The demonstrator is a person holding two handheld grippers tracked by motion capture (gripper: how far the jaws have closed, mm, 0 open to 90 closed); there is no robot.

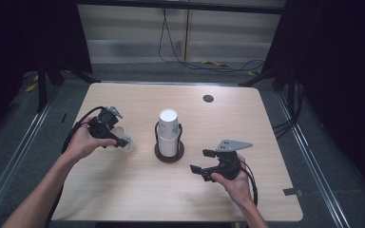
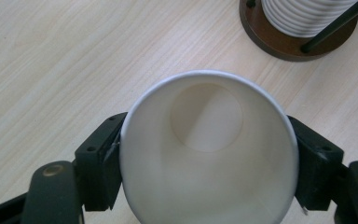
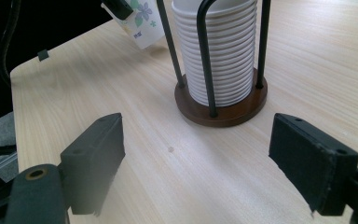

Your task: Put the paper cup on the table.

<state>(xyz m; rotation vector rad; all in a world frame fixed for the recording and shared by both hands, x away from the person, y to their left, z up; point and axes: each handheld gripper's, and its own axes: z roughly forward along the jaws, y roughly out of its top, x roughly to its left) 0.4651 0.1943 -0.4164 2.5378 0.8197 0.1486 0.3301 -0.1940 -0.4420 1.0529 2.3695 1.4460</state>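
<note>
A: Single paper cup (image 2: 209, 154): plain white inside; in the right gripper view its outer wall (image 3: 142, 21) carries a green and blue-violet flower print on white.

B: Stacked ribbed paper cups (image 3: 221, 51)?

A: White throughout. They sit in a round dark-brown wooden holder base (image 3: 223, 112) with thin black wire uprights (image 3: 205, 51).

B: Wooden table top (image 1: 123, 190)?

A: Pale beige, fine straight grain, one small dark round cap (image 1: 208, 98). Gripper pads (image 3: 95, 156): matte black.

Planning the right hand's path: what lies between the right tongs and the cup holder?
Only bare tabletop, seen in the right gripper view: the open right tongs face the cup holder with nothing on the wood between them.
</note>
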